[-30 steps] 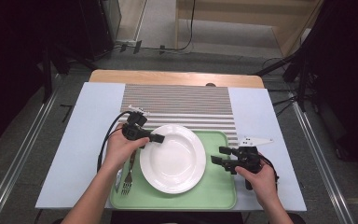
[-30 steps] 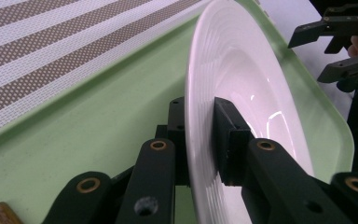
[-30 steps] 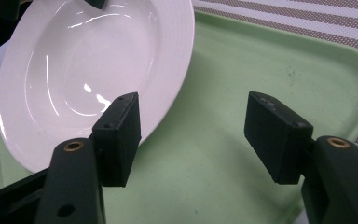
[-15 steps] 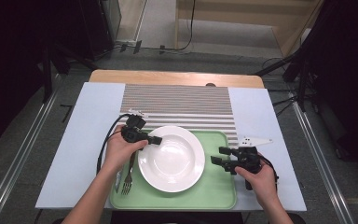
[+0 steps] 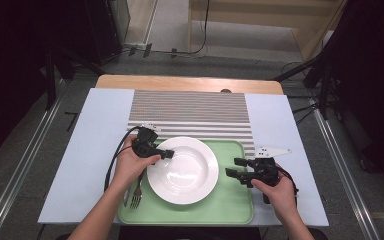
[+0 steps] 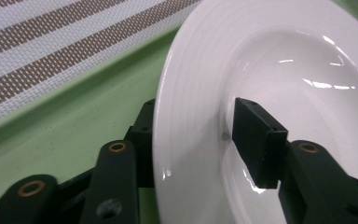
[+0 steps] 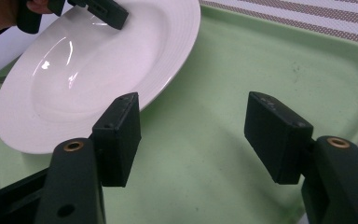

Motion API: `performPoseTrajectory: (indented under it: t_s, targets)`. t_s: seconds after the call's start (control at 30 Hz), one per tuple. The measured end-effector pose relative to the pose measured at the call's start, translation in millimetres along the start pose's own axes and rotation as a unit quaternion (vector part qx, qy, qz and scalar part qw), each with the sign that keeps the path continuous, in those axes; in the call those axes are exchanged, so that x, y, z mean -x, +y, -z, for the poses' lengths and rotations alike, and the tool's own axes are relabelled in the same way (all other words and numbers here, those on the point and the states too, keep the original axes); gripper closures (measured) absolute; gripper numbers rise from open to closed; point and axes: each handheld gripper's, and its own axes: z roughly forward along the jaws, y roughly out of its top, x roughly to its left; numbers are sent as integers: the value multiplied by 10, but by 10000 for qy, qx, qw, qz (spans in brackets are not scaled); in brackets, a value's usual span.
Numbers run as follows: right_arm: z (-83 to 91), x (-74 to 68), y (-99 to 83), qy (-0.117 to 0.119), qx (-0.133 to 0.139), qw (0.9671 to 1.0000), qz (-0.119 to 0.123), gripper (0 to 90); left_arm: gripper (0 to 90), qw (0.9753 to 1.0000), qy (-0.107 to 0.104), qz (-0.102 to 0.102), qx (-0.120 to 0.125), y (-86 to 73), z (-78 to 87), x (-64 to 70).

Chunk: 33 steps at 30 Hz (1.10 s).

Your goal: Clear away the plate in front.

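— Where's the left tool point(image 5: 166, 154)?

— Held in the left hand point(image 5: 132, 162), forearm coming up from the bottom edge, jaws pointing right and clamped, one above and one below what they grip.

— And the right tool point(image 5: 232, 167)?

— In the right hand point(image 5: 275, 189), jaws pointing left, spread wide apart with nothing between them.

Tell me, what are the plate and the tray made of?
The plate looks like glazed ceramic or porcelain: white, glossy, with sharp light glints and fine ridges around its rim. It could be hard plastic; the look alone leaves that open. The tray looks like plastic: pale green, smooth but duller, with small specks and a moulded raised edge.
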Motion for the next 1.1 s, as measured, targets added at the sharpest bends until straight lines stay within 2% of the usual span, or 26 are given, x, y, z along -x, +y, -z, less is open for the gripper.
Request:
performPoseTrajectory:
  t_s: [0.17, 0.23, 0.33, 0.4, 0.5, 0.63, 1.03, 1.1]
  targets:
    - [0, 3, -2, -7, -22, 10000, 23, 353, 448, 9996, -185, 191, 58, 6, 10, -47]
    - [4, 4, -2, -8, -10, 10000, 28, 353, 446, 9988, -314, 246, 274, 13, 56, -65]
    - [8, 6, -2, -22, -4, 10000, 43, 352, 402, 9979, -270, 224, 544, 33, 161, -82]
    - [9, 8, 0, -25, -7, 10000, 30, 348, 364, 9976, -281, 231, 588, 44, 222, -92]
    - [8, 10, 0, -18, -4, 10000, 23, 346, 364, 9967, -360, 279, 673, 46, 293, -91]
    - [10, 10, 2, -13, -5, 10000, 19, 345, 364, 9963, -441, 241, 695, 53, 360, -88]
    - [38, 36, 8, -25, -1, 10000, 15, 345, 364, 9961, -405, 132, 768, 19, 566, -111]
    - [49, 42, 9, -42, 8, 10000, 6, 345, 364, 9957, -454, 133, 802, 14, 605, -123]
